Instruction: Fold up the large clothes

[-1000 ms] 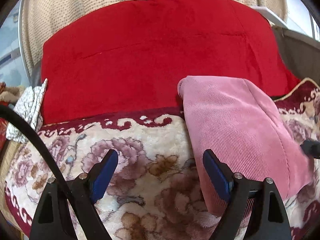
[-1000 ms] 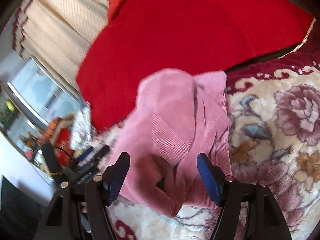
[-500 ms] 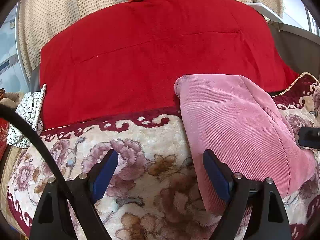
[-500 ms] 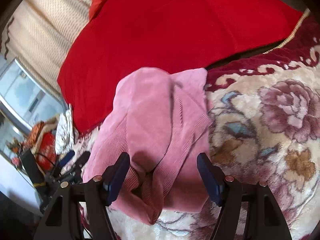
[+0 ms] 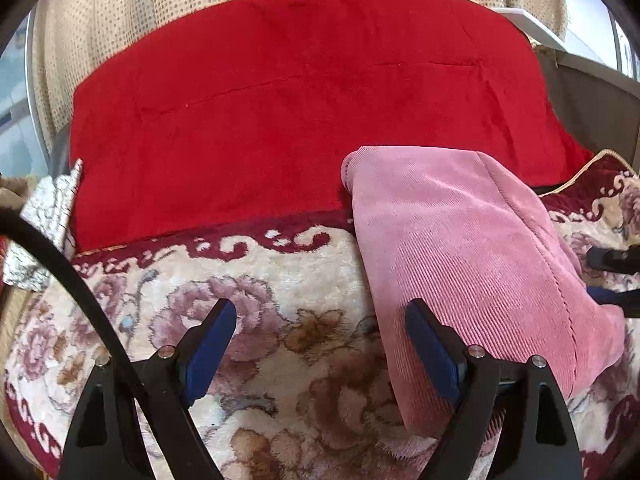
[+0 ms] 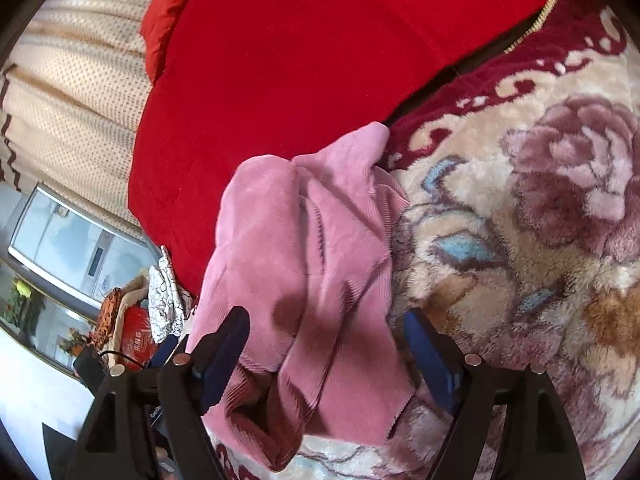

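Left gripper (image 5: 320, 340): jaws wide, nothing pinched between the blue pads; only floral blanket shows in the gap.
Left gripper, right finger (image 5: 430, 350): its pad sits at the near left edge of the pink garment; contact not certain.
Right gripper (image 6: 326, 344): jaws spread and have just been opening; the garment's near end lies between them, pads not pressing on it.
Pink garment (image 5: 472, 252): ribbed corduroy-like cloth, folded into a long bundle, lying ahead and to the right of the left gripper, straight ahead of the right gripper (image 6: 304, 256). Far end touches the red cover.
Pink garment, near end: loose layers and a darker inner fold show under the right gripper's left finger.
Floral blanket (image 5: 280, 280): cream plush with mauve and brown roses, dark red scroll border; lies under both grippers and under the garment.
Red cover (image 5: 304, 100): smooth red fabric beyond the blanket, ahead of both grippers.
Curtain (image 5: 120, 20): beige, dotted, behind the red cover.
Patterned cloth (image 5: 44, 216): white with dark crackle lines, far left of the left gripper.
Red bag (image 6: 136, 338): left of the right gripper, pale writing on it, too small to read.
Other gripper's tips (image 5: 616, 276): dark fingers at the right edge of the left view, beside the garment.
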### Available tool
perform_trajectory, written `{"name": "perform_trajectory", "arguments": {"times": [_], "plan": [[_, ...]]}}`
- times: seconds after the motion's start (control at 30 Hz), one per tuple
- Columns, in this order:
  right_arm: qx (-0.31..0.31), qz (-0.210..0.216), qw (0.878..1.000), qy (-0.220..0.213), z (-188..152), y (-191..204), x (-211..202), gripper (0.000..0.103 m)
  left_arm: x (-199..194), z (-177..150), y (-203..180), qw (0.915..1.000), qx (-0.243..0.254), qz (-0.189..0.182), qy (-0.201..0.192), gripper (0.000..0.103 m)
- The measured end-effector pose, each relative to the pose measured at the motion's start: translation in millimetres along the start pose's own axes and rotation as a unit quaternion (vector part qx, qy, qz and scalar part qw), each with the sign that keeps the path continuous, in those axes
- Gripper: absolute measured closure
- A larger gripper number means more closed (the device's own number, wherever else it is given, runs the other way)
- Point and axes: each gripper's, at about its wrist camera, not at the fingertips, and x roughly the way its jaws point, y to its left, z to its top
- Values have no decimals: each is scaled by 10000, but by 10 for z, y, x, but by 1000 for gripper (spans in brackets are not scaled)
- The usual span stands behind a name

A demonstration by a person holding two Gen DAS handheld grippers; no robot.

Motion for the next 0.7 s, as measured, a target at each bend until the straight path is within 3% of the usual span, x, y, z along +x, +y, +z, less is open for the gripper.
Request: {"name": "perform_trajectory", "arguments": {"times": [0.07,0.17,0.27,0.33,0.53,0.7], "plan": [[119,-32,9999,16,34,-73,33,21,25,23,92,9991,-233,-341,69,16],[332,38,9994,76,88,-188,88,21,68,57,271,9908,-775,-1096,150,16],[465,191,9986,149,135,-262,141,20,108,72,357,9759,-1170,-1833,183,16],[500,333,9980,199,170,-291,191,19,192,68,307,9606,-1220,-2466,402,14],[470,719,9958,309,305,-303,360,17,363,37,68,9468,-1046,-2943,779,13],[373,1196,9908,504,358,-210,530,14,491,23,38,9304,-1281,-3289,990,8]]}}
